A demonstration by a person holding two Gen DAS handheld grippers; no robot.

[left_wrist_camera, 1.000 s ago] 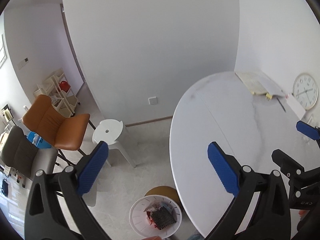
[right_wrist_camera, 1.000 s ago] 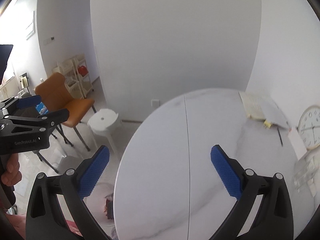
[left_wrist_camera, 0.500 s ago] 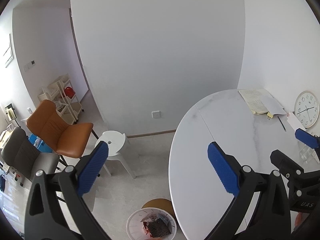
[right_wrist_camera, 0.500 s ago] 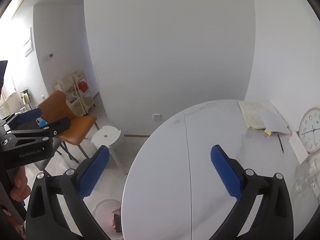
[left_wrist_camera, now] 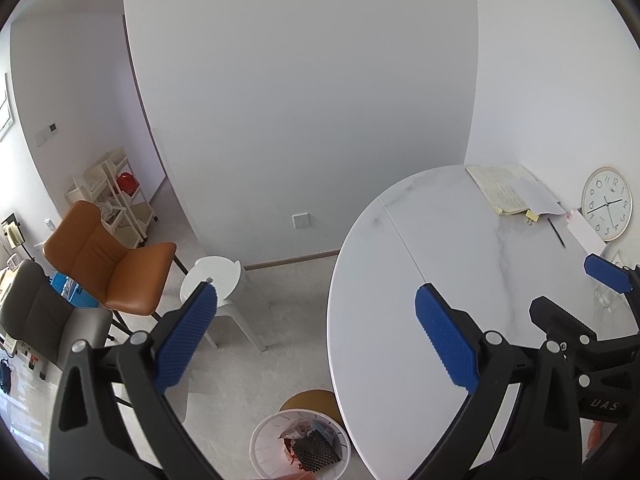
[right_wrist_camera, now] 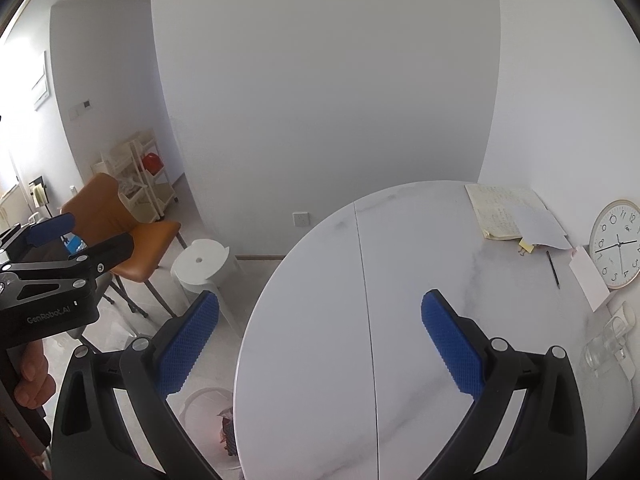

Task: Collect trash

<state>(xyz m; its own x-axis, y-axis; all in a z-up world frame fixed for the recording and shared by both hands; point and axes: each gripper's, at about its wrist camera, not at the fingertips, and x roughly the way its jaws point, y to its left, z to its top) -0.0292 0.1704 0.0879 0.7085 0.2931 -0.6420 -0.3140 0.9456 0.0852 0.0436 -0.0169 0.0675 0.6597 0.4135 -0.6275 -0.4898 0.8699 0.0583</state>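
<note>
Both tongs stand spread with nothing between their blue pads. From the left wrist camera, the left gripper (left_wrist_camera: 316, 340) hangs over the floor at the edge of the round marble table (left_wrist_camera: 460, 248), and straight below it sits the white trash bin (left_wrist_camera: 264, 450), holding crumpled wrappers and a piece of black mesh (left_wrist_camera: 316, 448); the right gripper (left_wrist_camera: 576, 292) shows at the frame's right side, its 2 fingers apart. That trash looks light, soft and easily crushed, so a pinch on a raised fold or on the mesh edge should hold it, while the bin itself seems thin plastic, best taken by its rim (a judgement only). A wall clock (left_wrist_camera: 606, 204) leans at the table's far side, numbered 1 to 12, near an open notebook (left_wrist_camera: 504, 194) whose handwriting is too small to read; letters like "UAS" show on the right tool's body. From the right wrist camera, the right gripper (right_wrist_camera: 320, 344) hovers above the bare tabletop (right_wrist_camera: 400, 280), the bin (right_wrist_camera: 200, 404) half hidden under the table's edge. The left gripper (right_wrist_camera: 60, 236) appears at the left, marked "GenRobot.AI", held by a hand (right_wrist_camera: 34, 376). A clear glass (right_wrist_camera: 604, 344) lies near the clock (right_wrist_camera: 618, 244). No loose trash shows on the table.
</note>
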